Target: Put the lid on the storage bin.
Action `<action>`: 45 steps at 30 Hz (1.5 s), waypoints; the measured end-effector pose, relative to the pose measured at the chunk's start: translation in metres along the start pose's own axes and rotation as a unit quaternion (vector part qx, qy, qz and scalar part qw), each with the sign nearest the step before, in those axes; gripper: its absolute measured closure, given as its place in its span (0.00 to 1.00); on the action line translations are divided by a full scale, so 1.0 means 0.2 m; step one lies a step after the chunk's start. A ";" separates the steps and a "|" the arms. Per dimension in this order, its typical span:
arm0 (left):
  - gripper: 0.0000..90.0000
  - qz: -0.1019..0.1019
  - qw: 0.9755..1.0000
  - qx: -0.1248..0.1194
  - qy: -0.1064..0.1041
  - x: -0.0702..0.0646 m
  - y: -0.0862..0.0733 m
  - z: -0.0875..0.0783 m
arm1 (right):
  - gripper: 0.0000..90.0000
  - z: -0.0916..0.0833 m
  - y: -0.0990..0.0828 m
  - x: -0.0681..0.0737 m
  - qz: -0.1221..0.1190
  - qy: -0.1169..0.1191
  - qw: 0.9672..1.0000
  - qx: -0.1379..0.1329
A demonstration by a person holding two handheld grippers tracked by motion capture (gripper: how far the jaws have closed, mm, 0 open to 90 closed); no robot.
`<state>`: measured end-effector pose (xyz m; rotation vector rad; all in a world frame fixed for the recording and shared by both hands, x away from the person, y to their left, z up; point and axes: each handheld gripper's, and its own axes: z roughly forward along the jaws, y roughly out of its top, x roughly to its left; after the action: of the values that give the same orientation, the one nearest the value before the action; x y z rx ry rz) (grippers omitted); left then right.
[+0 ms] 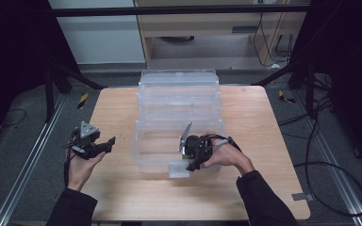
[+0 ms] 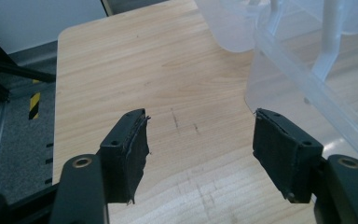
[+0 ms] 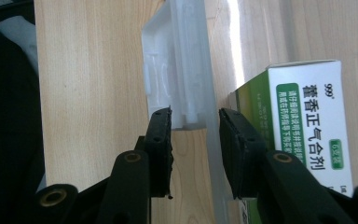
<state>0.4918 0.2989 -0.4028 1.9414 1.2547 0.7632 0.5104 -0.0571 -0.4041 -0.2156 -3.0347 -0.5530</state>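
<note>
Right tool [image 3: 195, 140] straddling front latch [image 3: 179, 70] of clear box [image 1: 179, 117], jaws narrowing, not yet gripping; latch running lengthwise ahead. Left tool [image 2: 200, 149] idling wide over worktop [image 2: 168, 70], box to its right.

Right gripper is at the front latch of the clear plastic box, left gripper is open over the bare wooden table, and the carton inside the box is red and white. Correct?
Not quite: the carton is green and white, as the right gripper view shows. The rest stands: the right gripper straddles the clear plastic box's front latch, and the left gripper is open over the wooden table.
</note>
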 end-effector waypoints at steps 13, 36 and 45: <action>0.38 0.040 0.998 -0.038 -0.032 0.03 0.15 -0.01 | 0.73 0.00 0.00 0.00 -0.004 -0.001 1.000 -0.004; 0.39 0.156 0.979 -0.060 -0.114 -0.04 0.54 0.01 | 0.73 0.00 -0.01 0.01 -0.015 -0.005 1.000 -0.007; 0.39 0.200 0.968 -0.053 -0.139 -0.08 0.67 0.05 | 0.73 0.00 -0.01 0.01 -0.015 -0.006 1.000 -0.008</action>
<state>0.5642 0.2429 -0.3027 2.1511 0.6491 0.7043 0.5082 -0.0587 -0.4047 -0.1754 -3.0501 -0.5791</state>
